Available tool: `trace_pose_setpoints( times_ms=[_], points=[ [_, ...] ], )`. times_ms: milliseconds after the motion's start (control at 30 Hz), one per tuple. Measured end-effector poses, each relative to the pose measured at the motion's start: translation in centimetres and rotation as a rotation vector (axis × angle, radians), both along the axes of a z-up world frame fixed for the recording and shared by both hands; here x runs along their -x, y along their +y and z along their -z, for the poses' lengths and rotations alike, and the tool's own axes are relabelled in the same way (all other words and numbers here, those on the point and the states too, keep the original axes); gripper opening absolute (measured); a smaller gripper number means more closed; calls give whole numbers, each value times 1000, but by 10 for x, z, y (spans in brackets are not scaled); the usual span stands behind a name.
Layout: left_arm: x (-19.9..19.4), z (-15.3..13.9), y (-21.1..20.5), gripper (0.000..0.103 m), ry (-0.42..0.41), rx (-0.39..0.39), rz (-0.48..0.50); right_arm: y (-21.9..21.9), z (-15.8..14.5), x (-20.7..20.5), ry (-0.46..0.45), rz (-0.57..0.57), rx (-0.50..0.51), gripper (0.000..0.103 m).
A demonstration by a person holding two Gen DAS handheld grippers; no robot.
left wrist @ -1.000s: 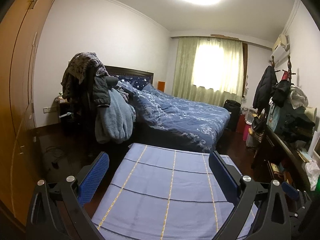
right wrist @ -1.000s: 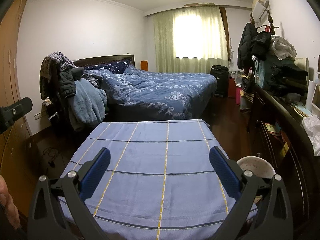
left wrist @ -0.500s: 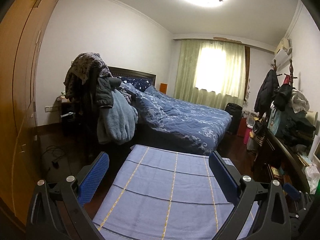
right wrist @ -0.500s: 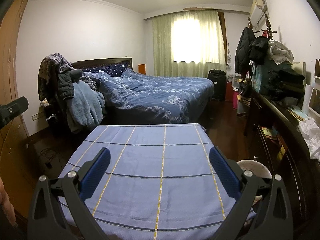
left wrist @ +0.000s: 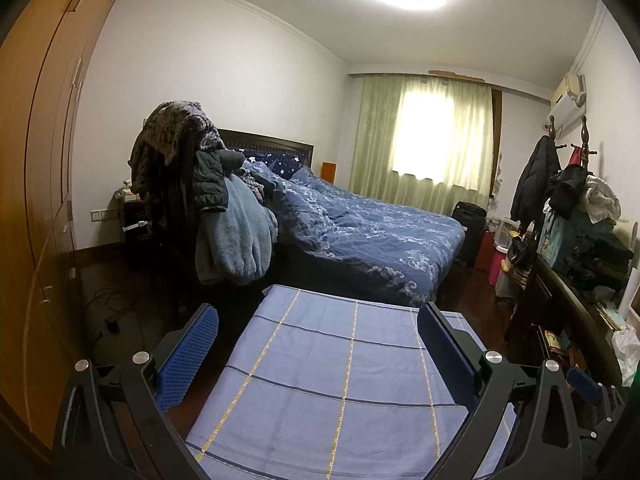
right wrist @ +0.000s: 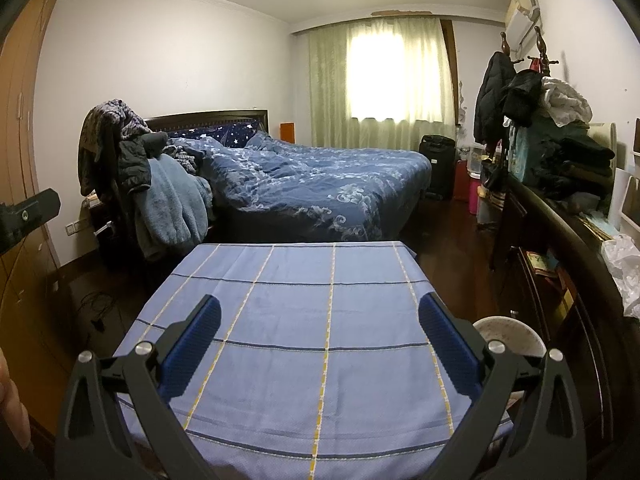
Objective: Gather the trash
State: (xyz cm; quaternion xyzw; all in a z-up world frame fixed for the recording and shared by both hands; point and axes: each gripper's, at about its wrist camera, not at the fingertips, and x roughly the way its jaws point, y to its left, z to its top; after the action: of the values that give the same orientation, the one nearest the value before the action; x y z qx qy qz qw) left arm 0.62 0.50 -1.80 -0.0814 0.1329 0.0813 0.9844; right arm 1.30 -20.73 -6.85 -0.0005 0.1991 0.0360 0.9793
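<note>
Left gripper (left wrist: 318, 336) hung with fingers spread wide, nothing between them, above the blue checked cloth of the counter (left wrist: 340, 384). Right gripper (right wrist: 320, 330) likewise spread and empty over the same counter (right wrist: 304, 320). No trash could be made out on the cloth, so its position, direction and long axis could not be told; a crumpled white plastic bag (right wrist: 622, 272) lay on the dark sideboard (right wrist: 560, 240) at far right, well apart from both grippers. A pale round stool (right wrist: 508, 332) stood just beside the counter's right edge. Bed (right wrist: 320, 188) lay beyond the counter. Compared with a second earlier, both views sat slightly higher and the left had swung a little toward the wardrobe (left wrist: 36, 160); fingers stayed equally wide.
</note>
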Motion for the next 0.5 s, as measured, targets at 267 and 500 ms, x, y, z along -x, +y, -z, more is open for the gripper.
trace_pose_setpoints(
  times_ms=[267,500],
  points=[
    [0,0,0,99,1,-5,-1,0,0,0,3,-3,2,99],
    [0,1,0,99,2,-3,0,0,4,0,14,-11,6,99]
  ],
)
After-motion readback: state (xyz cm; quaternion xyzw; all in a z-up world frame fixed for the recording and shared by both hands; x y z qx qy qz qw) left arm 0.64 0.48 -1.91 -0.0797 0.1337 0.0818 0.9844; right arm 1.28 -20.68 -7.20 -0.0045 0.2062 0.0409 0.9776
